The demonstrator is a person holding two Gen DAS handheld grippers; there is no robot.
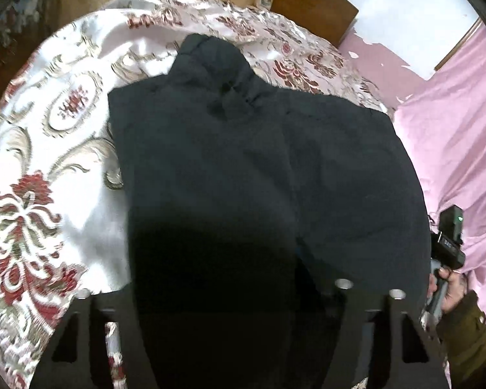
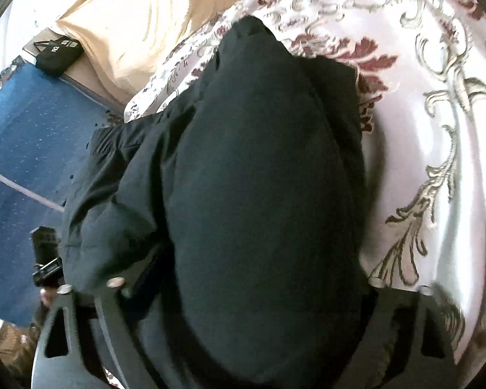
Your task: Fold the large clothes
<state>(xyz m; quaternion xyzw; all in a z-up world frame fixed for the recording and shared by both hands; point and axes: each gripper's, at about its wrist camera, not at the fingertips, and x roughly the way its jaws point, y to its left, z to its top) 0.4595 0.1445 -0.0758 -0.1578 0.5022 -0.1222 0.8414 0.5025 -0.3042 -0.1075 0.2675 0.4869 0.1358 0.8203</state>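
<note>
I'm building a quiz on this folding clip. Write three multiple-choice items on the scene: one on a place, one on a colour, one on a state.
1. Where does the bulky black padded garment lie?
A. on the white quilt with red and gold flowers
B. on the blue floor
C. on a wooden chair

2. What colour is the plain sheet beside the floral quilt in the left wrist view?
A. green
B. pink
C. grey

3. How do the fingers of the left claw stand?
A. pressed shut on nothing
B. spread wide, with dark cloth filling the gap
C. out of view

Answers:
1 A, floral fabric shows around the garment's far edges in both views.
2 B, pink cloth fills the right of that view.
3 B, the two fingers sit far apart either side of the cloth.
</note>
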